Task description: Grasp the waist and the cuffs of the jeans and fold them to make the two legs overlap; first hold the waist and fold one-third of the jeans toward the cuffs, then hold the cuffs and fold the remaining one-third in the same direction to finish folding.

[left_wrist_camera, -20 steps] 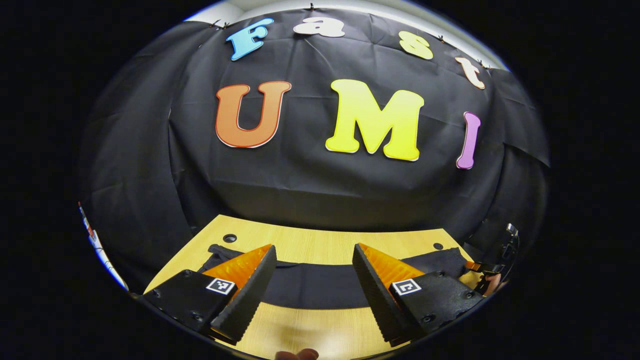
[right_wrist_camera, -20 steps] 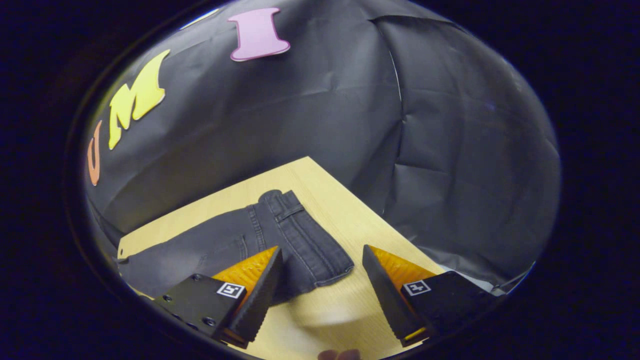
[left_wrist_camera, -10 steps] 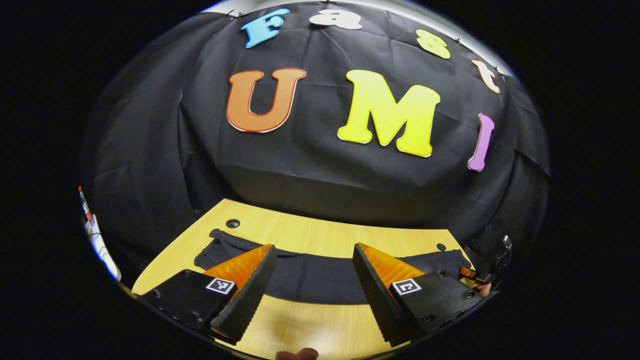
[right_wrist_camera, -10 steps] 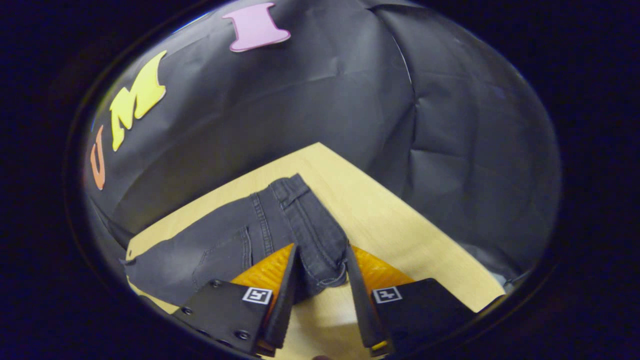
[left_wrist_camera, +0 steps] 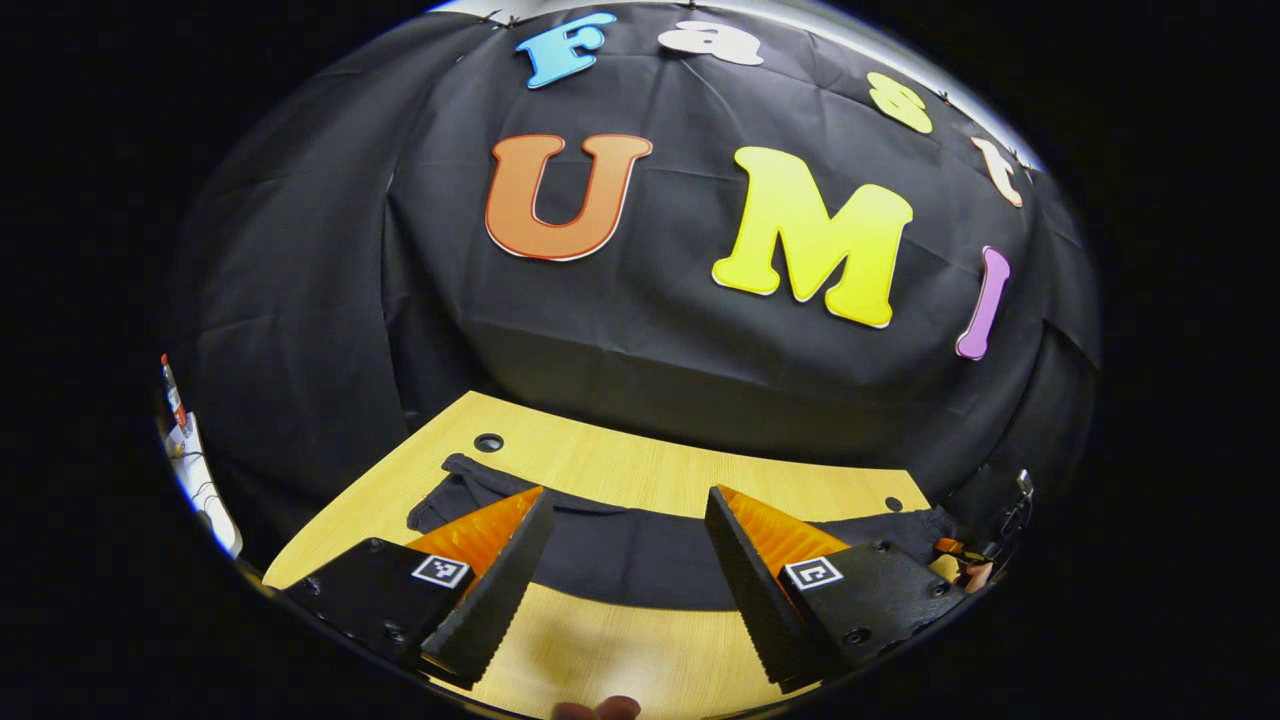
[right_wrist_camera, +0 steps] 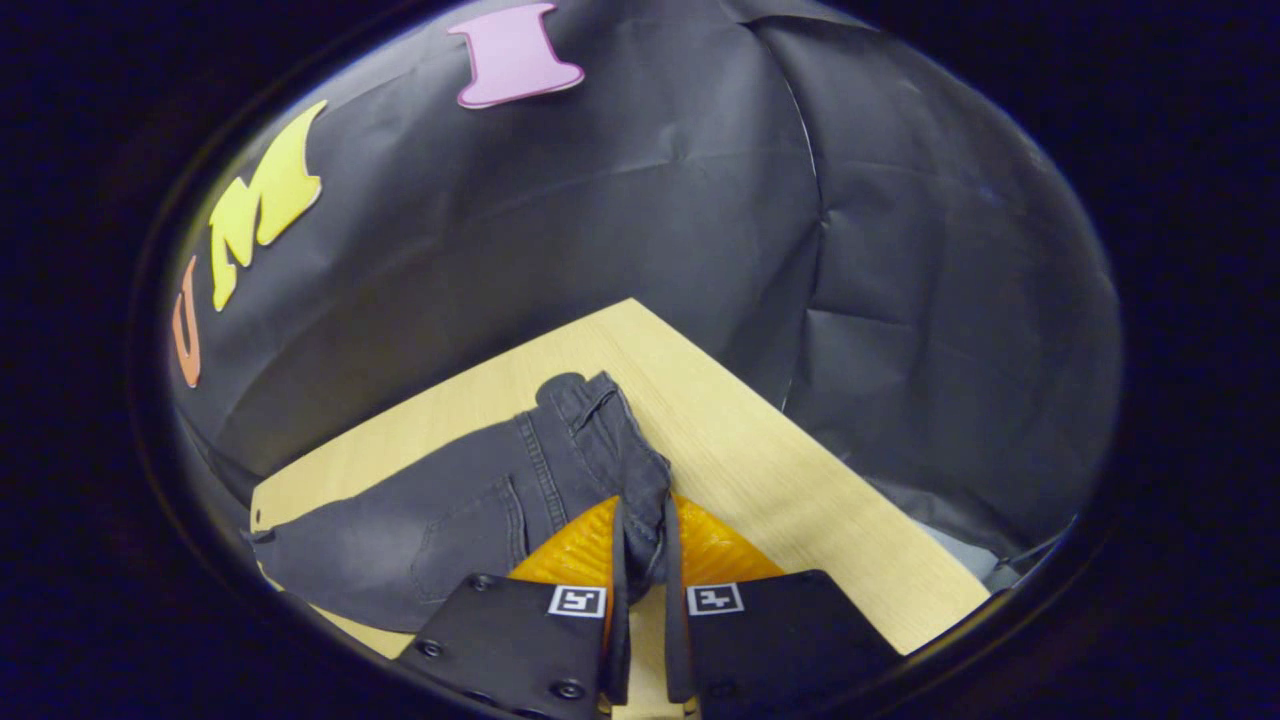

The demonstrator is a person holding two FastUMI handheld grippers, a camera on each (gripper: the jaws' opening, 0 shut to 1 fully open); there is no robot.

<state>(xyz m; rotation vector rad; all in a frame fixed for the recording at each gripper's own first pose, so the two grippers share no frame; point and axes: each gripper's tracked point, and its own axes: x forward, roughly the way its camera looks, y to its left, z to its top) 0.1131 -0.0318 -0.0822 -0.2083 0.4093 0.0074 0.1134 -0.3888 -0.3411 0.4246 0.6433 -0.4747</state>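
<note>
Our right gripper (right_wrist_camera: 640, 560) has just snapped from wide open to clamped on the jeans' waistband (right_wrist_camera: 640, 500), bunched between its jaws, while our left gripper (left_wrist_camera: 625, 570) hangs wide before the cuffs (left_wrist_camera: 450, 495), so the leg-overlap fold can start.

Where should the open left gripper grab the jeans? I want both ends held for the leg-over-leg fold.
Judging by the pose: take the cuffs, the near hem edge, coming from the table's near side. The jeans lie flat, and the right gripper pinches the waist's near corner.

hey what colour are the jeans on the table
Dark grey, faded denim; the jeans show best in the right gripper view.
</note>
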